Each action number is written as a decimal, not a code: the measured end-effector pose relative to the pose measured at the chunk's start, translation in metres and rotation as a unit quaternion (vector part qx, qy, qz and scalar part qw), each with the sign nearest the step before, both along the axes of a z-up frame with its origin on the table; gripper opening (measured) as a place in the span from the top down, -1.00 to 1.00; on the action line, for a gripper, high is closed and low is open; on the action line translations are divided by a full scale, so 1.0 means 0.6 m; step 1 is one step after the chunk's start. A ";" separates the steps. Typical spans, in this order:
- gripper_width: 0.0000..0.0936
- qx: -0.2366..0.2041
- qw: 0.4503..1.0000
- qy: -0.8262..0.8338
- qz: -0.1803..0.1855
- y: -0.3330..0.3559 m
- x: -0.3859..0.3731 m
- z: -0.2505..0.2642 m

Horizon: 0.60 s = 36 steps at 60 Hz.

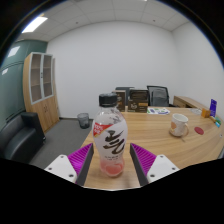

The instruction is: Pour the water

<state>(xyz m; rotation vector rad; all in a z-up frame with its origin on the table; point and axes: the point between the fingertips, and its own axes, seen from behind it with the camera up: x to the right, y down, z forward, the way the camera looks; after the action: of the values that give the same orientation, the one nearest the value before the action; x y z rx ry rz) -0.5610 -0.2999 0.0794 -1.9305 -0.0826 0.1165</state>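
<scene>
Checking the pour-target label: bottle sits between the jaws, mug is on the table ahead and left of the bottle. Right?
One thing is off: the mug stands on the table ahead and to the right of the bottle, not the left. The gripper view shows it. The rest holds: the bottle sits between the jaws of the gripper, the pink pads close at either side.

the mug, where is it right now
In the gripper view the mug stands on the wooden table, beyond and to the right of the bottle held between the gripper fingers.
</scene>
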 end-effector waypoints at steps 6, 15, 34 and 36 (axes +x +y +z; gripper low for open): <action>-0.31 0.008 1.000 -0.008 -0.006 0.031 -0.010 -0.015; 0.15 0.021 1.000 -0.006 -0.015 0.045 -0.009 -0.015; 0.44 0.040 0.999 0.036 -0.003 0.064 0.001 0.076; 0.44 0.042 0.997 0.061 0.000 0.068 0.004 0.100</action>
<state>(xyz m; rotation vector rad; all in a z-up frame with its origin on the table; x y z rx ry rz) -0.5586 -0.2589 0.1393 -1.8344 -0.0051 0.2266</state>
